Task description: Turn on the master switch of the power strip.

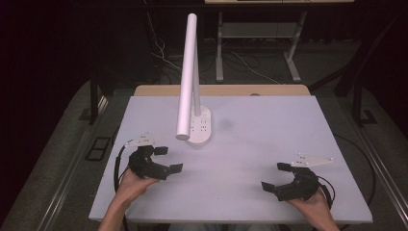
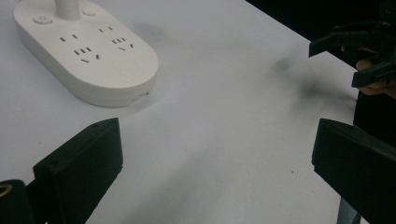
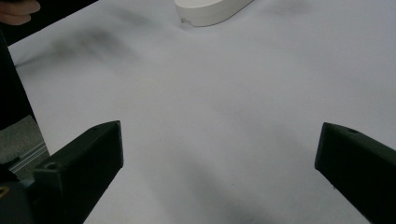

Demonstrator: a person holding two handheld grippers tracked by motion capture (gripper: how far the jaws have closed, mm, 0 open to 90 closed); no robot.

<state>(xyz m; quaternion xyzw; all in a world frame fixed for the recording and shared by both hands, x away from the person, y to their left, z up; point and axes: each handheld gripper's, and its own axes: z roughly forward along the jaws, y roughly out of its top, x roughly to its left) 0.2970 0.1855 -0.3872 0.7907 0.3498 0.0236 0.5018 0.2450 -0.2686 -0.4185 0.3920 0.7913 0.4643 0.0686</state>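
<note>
A white desk lamp stands at the back middle of the table, its long tube head (image 1: pixel 187 77) slanting forward over an oval base (image 1: pixel 201 126) that carries power sockets (image 2: pixel 84 51). My left gripper (image 1: pixel 169 159) rests at the front left, open with nothing between its jaws, a little short of the base. At the front right my right gripper (image 1: pixel 275 176) is also open and empty, pointing left across the bare tabletop. The left gripper view (image 2: pixel 215 163) catches the right gripper (image 2: pixel 355 58) far off. The end of the base (image 3: pixel 210 11) shows at the top of the right gripper view (image 3: pixel 219 168).
The pale tabletop (image 1: pixel 260 139) has a wooden strip (image 1: pixel 221 90) along its back edge. Beyond it stand a desk frame (image 1: pixel 260 33) and loose cables (image 1: pixel 163 53) on the dark floor. A metal rail (image 1: pixel 72 168) runs along the table's left side.
</note>
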